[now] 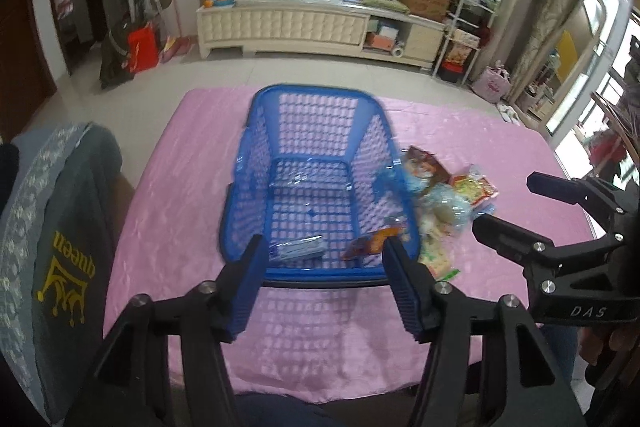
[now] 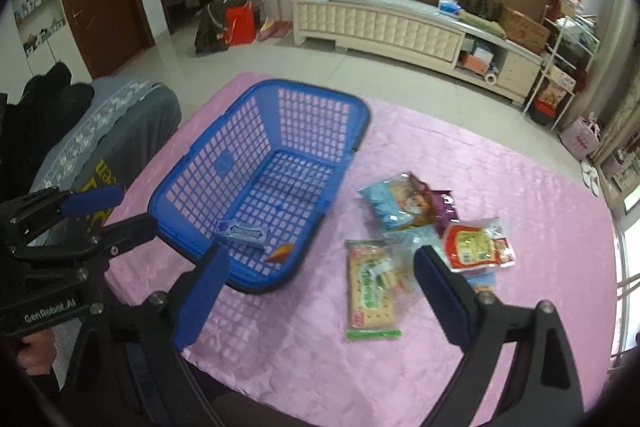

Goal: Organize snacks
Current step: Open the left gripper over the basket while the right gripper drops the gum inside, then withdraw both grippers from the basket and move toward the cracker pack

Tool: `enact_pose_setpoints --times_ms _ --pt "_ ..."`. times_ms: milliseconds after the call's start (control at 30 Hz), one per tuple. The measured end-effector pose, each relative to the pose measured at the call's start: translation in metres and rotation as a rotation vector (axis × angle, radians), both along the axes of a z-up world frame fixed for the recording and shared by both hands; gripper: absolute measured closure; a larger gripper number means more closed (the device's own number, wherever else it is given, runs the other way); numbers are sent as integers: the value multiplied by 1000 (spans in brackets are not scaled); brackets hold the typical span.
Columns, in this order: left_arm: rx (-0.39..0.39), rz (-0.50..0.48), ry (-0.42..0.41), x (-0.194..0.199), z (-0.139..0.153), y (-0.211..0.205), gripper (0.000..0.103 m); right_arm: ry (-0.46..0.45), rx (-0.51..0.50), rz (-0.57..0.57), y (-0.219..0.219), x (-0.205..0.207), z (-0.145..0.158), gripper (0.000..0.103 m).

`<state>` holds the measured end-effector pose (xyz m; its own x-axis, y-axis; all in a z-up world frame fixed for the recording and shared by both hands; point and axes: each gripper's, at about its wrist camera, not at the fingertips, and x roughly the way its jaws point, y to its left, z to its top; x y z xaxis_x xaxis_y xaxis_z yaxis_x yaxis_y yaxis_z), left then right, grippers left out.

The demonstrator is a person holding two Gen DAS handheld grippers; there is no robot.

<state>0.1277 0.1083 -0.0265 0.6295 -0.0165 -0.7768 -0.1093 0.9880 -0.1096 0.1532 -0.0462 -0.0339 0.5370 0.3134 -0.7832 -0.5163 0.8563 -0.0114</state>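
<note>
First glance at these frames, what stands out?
A blue basket sits on the pink tablecloth, with only a blue pack and an orange packet inside. A loose heap of snack packets lies right of it, in front of the empty, open right tool.

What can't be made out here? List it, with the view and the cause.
- Printing on the blue packet in the blue basket: right wrist view, too small and blurred.
- Orange packet: right wrist view, mostly hidden by the basket wall.
- Snack pile: left wrist view, smeared by motion blur, partly behind the basket.
- Light blue packet: right wrist view, covered by the right gripper finger.
</note>
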Motion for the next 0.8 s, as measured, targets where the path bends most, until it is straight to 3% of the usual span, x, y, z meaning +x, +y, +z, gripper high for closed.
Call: enact_pose_setpoints --times_ms 433,800 --pt "42 -126 -17 12 14 -100 35 -30 74 -129 -97 -9 18 8" --pt "35 -135 23 23 -7 -152 32 3 96 -173 -151 -6 -2 8"
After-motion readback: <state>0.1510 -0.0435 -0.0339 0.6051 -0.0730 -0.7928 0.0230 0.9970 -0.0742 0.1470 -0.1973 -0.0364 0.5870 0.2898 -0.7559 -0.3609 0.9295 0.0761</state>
